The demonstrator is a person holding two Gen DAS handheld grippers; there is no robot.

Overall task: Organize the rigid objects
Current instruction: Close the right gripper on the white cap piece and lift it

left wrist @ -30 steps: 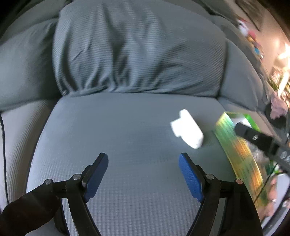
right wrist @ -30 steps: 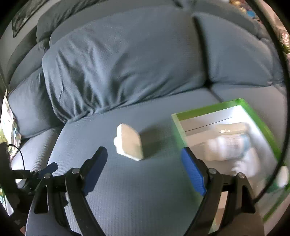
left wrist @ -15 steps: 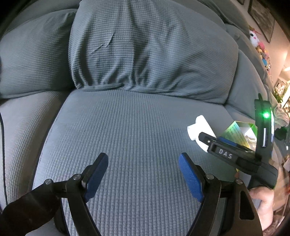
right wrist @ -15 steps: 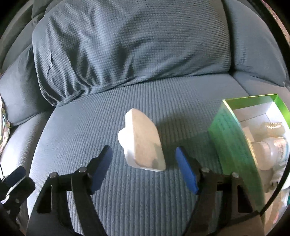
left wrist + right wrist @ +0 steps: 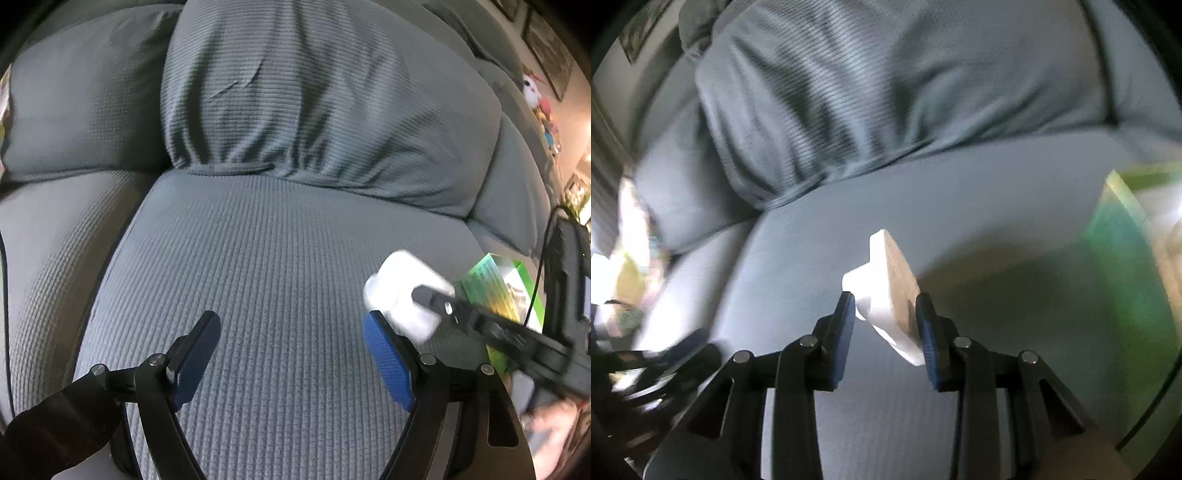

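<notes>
A white rigid block (image 5: 886,288) with a flat tan face is held between my right gripper's (image 5: 886,308) blue pads, just above the grey sofa seat. It also shows in the left wrist view (image 5: 402,295), blurred, with the right gripper's finger across it. My left gripper (image 5: 291,332) is open and empty, low over the seat cushion (image 5: 277,258). A green box (image 5: 1126,266) stands to the right of the block; its contents are blurred here.
Large grey back cushions (image 5: 314,110) rise behind the seat. The green box (image 5: 495,295) sits at the seat's right side in the left wrist view. Stuffed toys and picture frames (image 5: 535,92) line the far right wall.
My right gripper moved in around the white block and closed on it. The left gripper stayed open and shifted slightly over the seat.
</notes>
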